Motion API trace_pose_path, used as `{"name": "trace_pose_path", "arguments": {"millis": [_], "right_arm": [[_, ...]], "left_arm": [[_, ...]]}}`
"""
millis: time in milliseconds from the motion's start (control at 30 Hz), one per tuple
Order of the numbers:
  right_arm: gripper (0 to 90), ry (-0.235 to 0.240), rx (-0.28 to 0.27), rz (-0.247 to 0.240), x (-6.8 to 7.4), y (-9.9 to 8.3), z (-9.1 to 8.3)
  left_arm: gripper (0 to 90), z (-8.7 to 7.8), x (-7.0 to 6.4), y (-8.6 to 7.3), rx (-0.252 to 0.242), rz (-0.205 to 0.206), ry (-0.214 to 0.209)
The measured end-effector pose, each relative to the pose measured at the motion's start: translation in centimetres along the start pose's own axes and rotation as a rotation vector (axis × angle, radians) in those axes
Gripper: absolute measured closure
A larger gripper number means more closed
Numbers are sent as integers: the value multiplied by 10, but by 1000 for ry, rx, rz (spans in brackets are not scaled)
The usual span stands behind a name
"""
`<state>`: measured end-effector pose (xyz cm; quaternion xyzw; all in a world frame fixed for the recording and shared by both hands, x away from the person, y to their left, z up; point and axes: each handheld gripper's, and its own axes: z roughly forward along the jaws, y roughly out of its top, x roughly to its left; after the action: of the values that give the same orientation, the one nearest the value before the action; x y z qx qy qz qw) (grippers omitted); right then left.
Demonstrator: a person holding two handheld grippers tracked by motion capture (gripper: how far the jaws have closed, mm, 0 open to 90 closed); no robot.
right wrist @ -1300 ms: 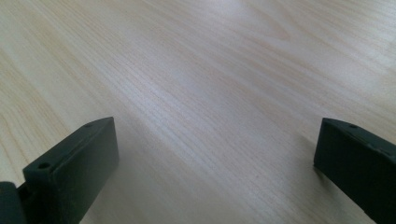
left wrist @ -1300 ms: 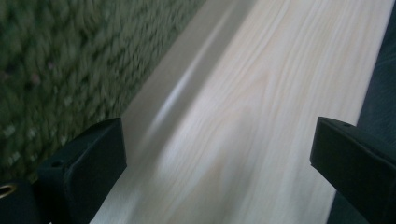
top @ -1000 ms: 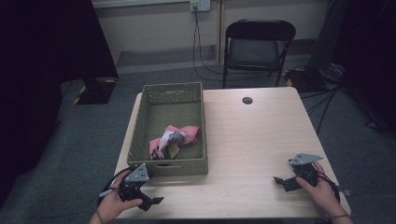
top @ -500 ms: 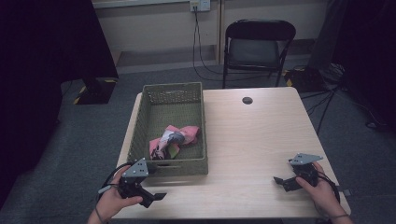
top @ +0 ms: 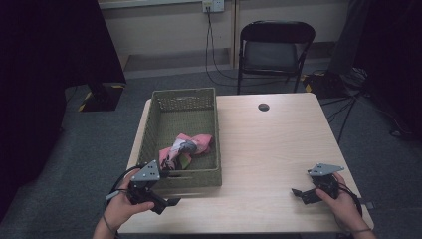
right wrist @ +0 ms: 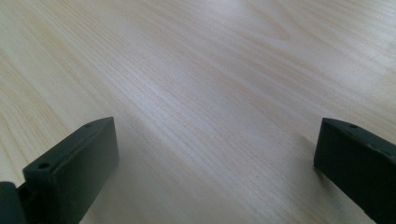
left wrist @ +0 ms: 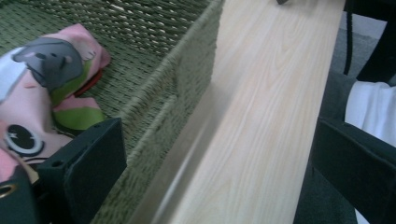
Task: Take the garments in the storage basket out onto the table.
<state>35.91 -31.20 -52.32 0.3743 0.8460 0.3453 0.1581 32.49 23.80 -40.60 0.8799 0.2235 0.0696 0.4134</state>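
Both hand-held grippers, left (top: 166, 201) and right (top: 298, 193), gape wide, empty, near the green woven basket (top: 209, 172) holding pink printed cloth (top: 191, 146) on the pale wooden bench (top: 278, 149)

A light wood-grain table (top: 278, 149) with a small round black cap (top: 263, 107) near its far edge stands on grey carpeted floor (top: 99, 134). Beyond it sits a black folding metal chair (top: 275, 50) with a grey seat, set before a pale beige wall (top: 164, 25) where a black cable (top: 211, 45) hangs from a white wall socket (top: 211, 5). Dark black drapes (top: 45, 74) fill the left side, and the right edge of the room is dim, with tangled cables (top: 343, 79) on the floor.
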Motion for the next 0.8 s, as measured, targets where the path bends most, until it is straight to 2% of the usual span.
{"name": "trace_pose_path", "arguments": {"millis": [267, 433, 800], "right_arm": [[0, 0, 0, 0, 0, 0, 0], [0, 0, 0, 0, 0, 0, 0], [0, -1, 0, 1, 0, 0, 0]], "left_arm": [[32, -4, 5, 15, 9, 0, 20], [32, -6, 9, 24, -6, -3, 22], [32, -2, 25, 40, 7, -12, 71]]}}
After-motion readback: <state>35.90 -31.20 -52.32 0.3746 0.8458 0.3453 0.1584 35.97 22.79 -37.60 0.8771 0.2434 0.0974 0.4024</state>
